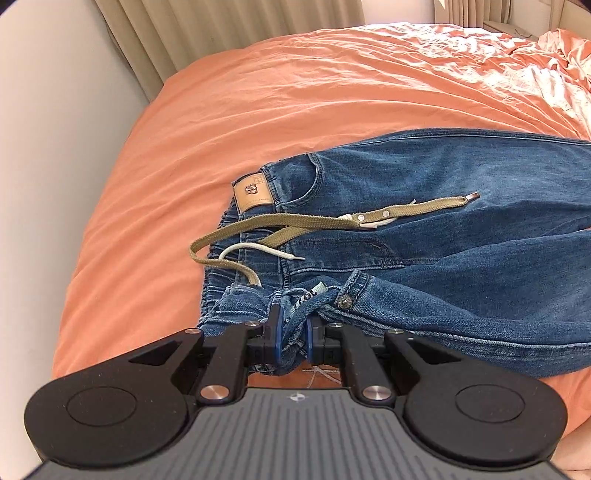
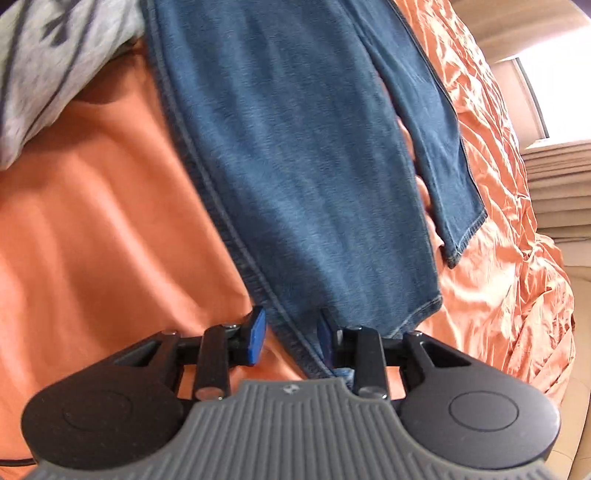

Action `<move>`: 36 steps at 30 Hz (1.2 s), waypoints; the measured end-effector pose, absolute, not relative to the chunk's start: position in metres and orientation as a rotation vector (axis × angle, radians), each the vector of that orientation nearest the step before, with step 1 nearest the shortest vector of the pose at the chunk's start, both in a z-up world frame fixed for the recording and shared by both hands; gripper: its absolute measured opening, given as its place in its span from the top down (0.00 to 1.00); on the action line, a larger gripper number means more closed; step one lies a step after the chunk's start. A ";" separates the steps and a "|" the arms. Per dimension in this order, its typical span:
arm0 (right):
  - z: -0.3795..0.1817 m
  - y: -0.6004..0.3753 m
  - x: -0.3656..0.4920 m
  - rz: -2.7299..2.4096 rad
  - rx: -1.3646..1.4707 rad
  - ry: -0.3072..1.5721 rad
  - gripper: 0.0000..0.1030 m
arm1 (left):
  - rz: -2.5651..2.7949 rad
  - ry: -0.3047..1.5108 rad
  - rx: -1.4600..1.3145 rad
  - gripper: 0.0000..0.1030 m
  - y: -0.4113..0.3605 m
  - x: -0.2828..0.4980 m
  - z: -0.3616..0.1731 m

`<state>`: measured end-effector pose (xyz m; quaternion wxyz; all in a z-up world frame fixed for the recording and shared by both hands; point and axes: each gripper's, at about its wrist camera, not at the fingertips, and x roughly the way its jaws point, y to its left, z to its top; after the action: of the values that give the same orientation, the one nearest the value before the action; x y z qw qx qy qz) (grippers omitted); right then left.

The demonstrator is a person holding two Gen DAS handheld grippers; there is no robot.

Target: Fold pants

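Observation:
Blue jeans (image 1: 443, 236) lie on an orange bedsheet (image 1: 258, 110), waistband toward me, legs running off to the right. An olive belt (image 1: 332, 219) and a white drawstring (image 1: 258, 249) trail across the waist. My left gripper (image 1: 292, 332) is shut on bunched waistband denim by the button. In the right wrist view the jeans' legs (image 2: 295, 166) stretch away from me. My right gripper (image 2: 291, 336) is open, its fingers straddling the near leg's seam edge near the hem; the far leg's hem (image 2: 458, 243) lies to the right.
A white wall (image 1: 48, 147) and beige curtains (image 1: 207, 33) border the bed at the left and back. The sheet is heavily crumpled at the right (image 2: 509, 240). A grey patterned cloth (image 2: 51, 66) lies at the top left of the right wrist view.

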<state>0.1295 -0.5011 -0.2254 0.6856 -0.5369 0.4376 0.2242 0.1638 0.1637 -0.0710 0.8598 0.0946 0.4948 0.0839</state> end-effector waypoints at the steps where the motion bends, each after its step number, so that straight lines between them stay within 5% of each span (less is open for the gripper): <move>1: -0.228 -0.500 0.124 0.505 -1.225 0.964 0.74 | 0.177 1.041 0.200 0.88 0.164 0.164 -0.072; 5: -0.235 -0.490 0.111 0.502 -1.273 0.882 0.76 | 0.179 1.042 0.198 0.88 0.164 0.164 -0.074; 15: -0.228 -0.475 0.091 0.441 -1.297 0.775 1.00 | 0.182 1.016 0.160 0.88 0.170 0.153 -0.075; 36: -0.075 -0.467 0.207 0.126 -0.962 0.549 1.00 | 0.239 0.821 0.140 0.89 0.186 0.171 -0.033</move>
<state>0.2070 -0.4673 -0.0752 0.8485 -0.4567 0.2606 0.0597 0.1705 0.1859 -0.0330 0.9076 0.0680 0.3979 0.1156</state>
